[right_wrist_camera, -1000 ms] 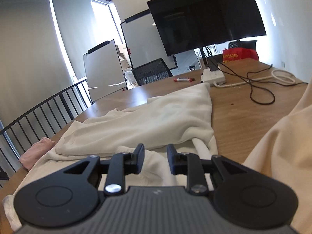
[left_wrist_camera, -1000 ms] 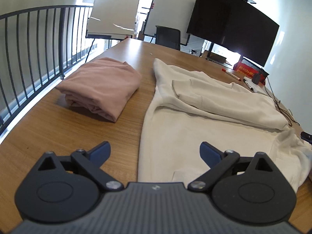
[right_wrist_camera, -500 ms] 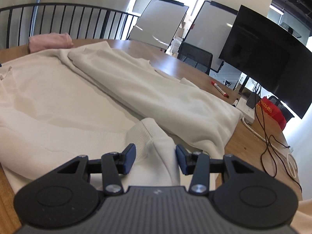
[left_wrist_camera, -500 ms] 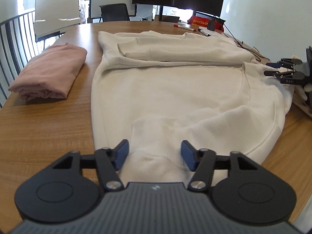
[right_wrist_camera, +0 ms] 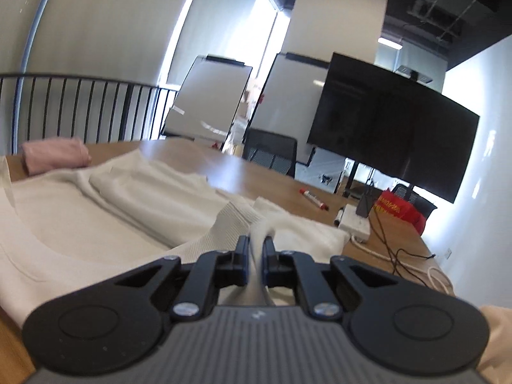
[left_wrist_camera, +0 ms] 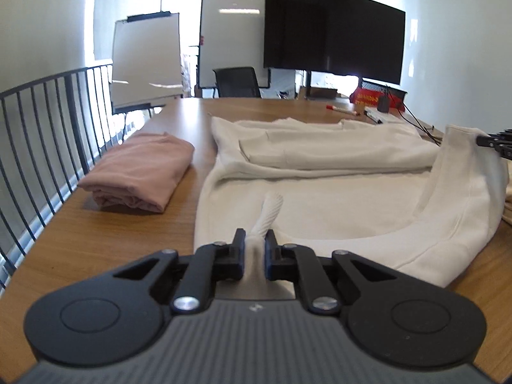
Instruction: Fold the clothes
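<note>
A cream sweatshirt lies spread on the wooden table, its sleeves folded across the far part. My left gripper is shut on the ribbed hem near the left corner, and a pinch of fabric rises between the fingers. My right gripper is shut on the ribbed hem at the other corner of the cream sweatshirt, lifted off the table. At the right edge of the left wrist view, the right gripper holds that corner raised.
A folded pink garment lies left of the sweatshirt, near a black railing. At the far end of the table are red markers, a white power strip and cables. Behind stand whiteboards, a chair and a dark screen.
Both grippers went from open to shut on the sweatshirt's hem. The right corner has been lifted off the table.
</note>
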Demonstrator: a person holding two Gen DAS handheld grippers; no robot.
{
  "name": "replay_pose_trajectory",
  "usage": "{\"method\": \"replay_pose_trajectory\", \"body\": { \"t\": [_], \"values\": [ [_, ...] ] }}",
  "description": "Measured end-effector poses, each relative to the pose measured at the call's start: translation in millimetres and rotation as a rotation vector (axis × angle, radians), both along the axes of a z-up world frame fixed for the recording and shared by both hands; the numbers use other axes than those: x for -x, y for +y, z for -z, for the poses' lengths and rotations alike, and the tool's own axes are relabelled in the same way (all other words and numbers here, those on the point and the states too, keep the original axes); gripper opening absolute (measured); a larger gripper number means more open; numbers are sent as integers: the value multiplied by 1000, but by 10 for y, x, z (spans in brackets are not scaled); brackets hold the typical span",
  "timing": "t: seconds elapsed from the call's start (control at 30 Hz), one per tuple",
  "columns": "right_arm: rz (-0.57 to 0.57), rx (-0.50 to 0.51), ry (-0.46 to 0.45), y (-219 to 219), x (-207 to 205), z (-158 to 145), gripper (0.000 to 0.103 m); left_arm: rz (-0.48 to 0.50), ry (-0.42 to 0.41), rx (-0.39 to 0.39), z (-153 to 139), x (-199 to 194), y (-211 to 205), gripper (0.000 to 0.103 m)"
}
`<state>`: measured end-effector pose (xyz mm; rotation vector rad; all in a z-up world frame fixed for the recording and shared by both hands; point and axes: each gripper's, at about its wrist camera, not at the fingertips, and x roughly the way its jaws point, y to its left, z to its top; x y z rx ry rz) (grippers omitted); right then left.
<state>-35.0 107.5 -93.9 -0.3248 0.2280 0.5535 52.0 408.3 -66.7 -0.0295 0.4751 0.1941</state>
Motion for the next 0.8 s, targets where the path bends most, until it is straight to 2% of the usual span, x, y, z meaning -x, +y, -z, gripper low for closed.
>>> {"method": "replay_pose_trajectory", "body": {
  "t": [0.13, 0.23, 0.33, 0.43, 0.5, 0.6, 0.7, 0.8],
  "values": [
    [38, -123, -52, -235, 410, -321, 8, -75, -96, 18, -150, 106, 15, 10],
    [51, -178, -93, -401, 745, -483, 8, -119, -175, 27, -253, 239, 9, 10],
    [76, -243, -135, -544, 1089, -577, 7, -147, -246, 49, -359, 385, -6, 10],
    [98, -306, -128, -718, 1306, -604, 6, -171, -303, 52, -485, 502, -27, 10],
    [90, -345, -125, -839, 1482, -630, 6, -175, -335, 53, -593, 571, -53, 10],
    [82, -392, -186, -1053, 1800, -729, 6, -156, -379, 34, -779, 684, -107, 10],
    [74, -440, -250, -1268, 2120, -829, 6, -142, -432, 52, -980, 836, -126, 10],
    [26, -504, -275, -1495, 2296, -960, 7, -142, -484, 39, -1149, 965, -181, 9]
  ]
}}
